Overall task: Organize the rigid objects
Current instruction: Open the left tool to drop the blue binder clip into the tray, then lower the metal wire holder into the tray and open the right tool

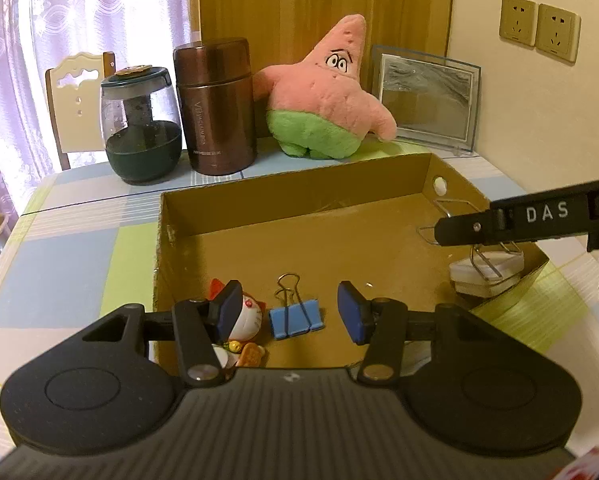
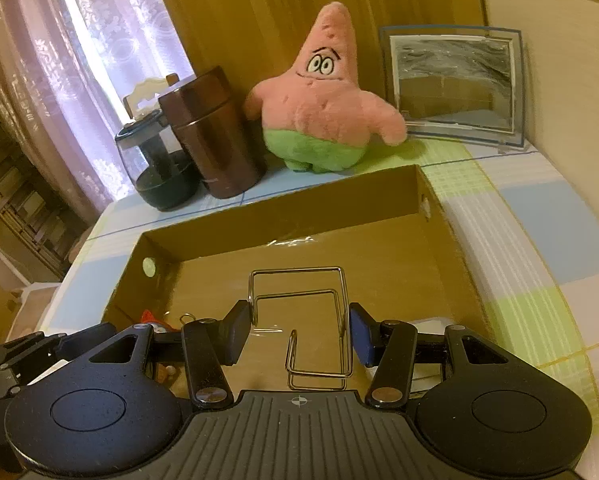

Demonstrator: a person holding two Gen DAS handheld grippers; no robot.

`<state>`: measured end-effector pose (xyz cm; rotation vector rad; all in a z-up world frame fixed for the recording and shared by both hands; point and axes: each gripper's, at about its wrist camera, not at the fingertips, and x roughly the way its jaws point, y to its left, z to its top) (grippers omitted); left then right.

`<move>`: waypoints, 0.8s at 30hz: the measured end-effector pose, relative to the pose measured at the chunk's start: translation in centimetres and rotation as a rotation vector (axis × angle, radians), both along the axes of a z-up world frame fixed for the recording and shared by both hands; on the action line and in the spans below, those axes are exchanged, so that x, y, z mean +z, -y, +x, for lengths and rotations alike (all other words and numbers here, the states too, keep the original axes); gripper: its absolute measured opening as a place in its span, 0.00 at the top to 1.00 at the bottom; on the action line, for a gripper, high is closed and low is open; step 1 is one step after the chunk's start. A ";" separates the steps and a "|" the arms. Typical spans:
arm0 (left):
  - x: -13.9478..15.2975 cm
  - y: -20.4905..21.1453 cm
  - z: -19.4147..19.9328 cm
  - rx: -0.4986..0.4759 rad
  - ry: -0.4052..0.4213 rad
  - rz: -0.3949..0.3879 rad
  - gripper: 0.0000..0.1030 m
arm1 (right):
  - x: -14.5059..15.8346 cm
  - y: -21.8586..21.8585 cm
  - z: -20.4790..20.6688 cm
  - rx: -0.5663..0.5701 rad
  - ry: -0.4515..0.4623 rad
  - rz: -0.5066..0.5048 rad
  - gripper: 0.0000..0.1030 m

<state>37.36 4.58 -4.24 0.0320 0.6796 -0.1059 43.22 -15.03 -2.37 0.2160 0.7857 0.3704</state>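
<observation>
While the blue binder clip (image 1: 295,317) lies in the cardboard box (image 1: 299,184), free between the parted pads of the left hand-held gripper (image 1: 289,312), handles toward twelve o'clock, the right hand-held gripper (image 2: 299,330) clamps the wire rack (image 2: 307,312).

1. Blue binder clip (image 1: 296,322): lies flat on the floor of the cardboard box (image 1: 291,196), silver wire handles pointing to the far wall, between my left fingers, untouched.
2. Cat figurine (image 1: 246,320): white with red details, lying just left of the clip.
3. Bent wire rack (image 2: 314,320): silver, between my right pads.
4. White block (image 1: 486,276): at the box's right wall.
</observation>
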 end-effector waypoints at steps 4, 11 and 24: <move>0.0 -0.2 -0.2 -0.004 0.006 -0.002 0.54 | -0.1 -0.8 0.2 0.007 0.003 -0.008 0.52; 0.4 -0.5 -0.6 -0.005 0.022 0.004 0.54 | -0.4 -1.1 0.6 0.022 0.014 0.039 0.51; 2.0 -0.8 -4.1 0.007 0.063 -0.005 0.44 | 2.2 0.9 -3.2 -0.014 0.084 0.002 0.20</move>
